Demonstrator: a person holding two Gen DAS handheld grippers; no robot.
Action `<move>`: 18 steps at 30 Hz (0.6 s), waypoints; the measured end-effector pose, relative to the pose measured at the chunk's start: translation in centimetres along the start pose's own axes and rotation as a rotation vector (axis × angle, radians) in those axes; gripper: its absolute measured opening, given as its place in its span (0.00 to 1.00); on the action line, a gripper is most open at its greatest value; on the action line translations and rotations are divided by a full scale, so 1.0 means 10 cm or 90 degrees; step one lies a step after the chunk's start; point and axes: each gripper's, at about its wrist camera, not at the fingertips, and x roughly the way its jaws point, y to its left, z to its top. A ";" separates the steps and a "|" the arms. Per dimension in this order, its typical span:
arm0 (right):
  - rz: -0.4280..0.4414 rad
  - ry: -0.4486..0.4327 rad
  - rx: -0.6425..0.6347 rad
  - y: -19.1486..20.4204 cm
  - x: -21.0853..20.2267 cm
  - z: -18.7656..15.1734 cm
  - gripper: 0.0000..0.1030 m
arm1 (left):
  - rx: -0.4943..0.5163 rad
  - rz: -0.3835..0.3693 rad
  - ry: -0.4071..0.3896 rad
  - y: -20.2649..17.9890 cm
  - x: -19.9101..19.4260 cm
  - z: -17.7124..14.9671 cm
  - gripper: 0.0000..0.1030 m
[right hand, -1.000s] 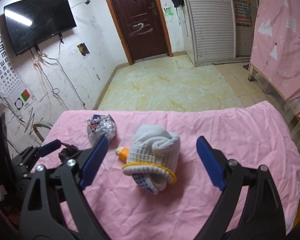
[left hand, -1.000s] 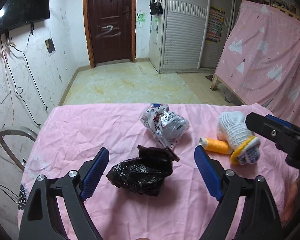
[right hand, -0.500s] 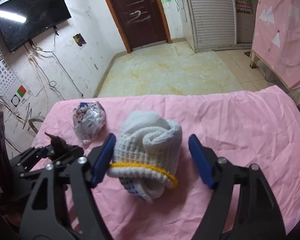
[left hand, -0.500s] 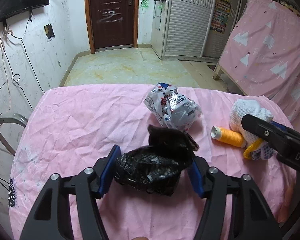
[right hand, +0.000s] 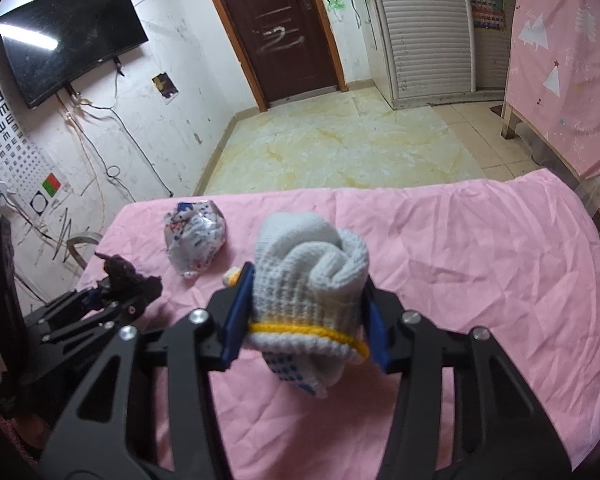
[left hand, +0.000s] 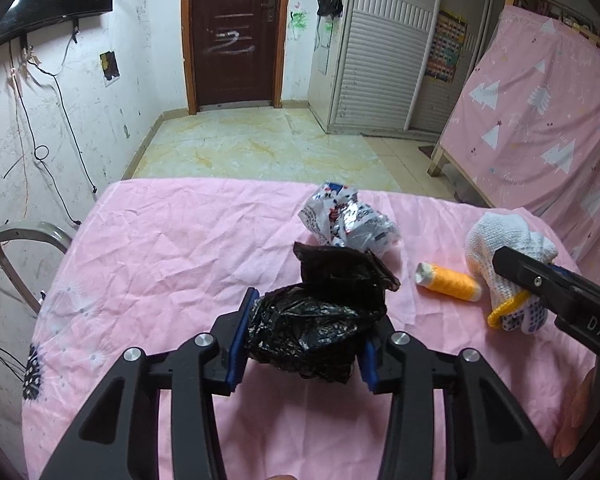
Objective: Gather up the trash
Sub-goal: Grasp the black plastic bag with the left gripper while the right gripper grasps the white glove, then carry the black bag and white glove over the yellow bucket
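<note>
A crumpled black plastic bag [left hand: 340, 276] lies on the pink tablecloth [left hand: 160, 240]. My left gripper [left hand: 310, 332] is closing on it, both blue pads pressing its sides. To the right is a balled white knit glove with a yellow cuff [right hand: 312, 256]. My right gripper [right hand: 307, 292] is closing on it, with the pads against its flanks. Behind the bag lies a crumpled printed wrapper [left hand: 344, 220]. An orange thread spool [left hand: 448, 284] rests between the bag and the glove. In the right wrist view the left gripper [right hand: 112, 296] shows at the left with the bag's dark tip.
A metal chair frame [left hand: 20, 248] stands off the table's left edge. A pink-draped bed frame [left hand: 540, 120] rises at the right. Tiled floor [left hand: 260, 148] and a dark door [left hand: 232, 32] lie beyond the table's far edge. A hand [left hand: 576, 420] shows at lower right.
Both grippers went from wide open to closed in: the left onto the black bag, the right onto the glove. Neither hand has shifted much.
</note>
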 end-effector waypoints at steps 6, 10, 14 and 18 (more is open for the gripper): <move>-0.001 -0.034 0.005 -0.04 -0.32 -0.03 0.46 | 0.011 -0.003 -0.024 -0.10 -0.29 -0.08 0.34; -0.002 -0.055 0.015 -0.10 -0.54 -0.07 0.46 | 0.019 -0.009 -0.039 -0.19 -0.48 -0.10 0.34; -0.003 -0.078 0.029 -0.22 -0.77 -0.11 0.46 | 0.031 -0.015 -0.058 -0.35 -0.68 -0.13 0.34; -0.006 -0.097 0.043 -0.33 -0.98 -0.17 0.47 | 0.043 -0.020 -0.070 -0.54 -0.84 -0.19 0.34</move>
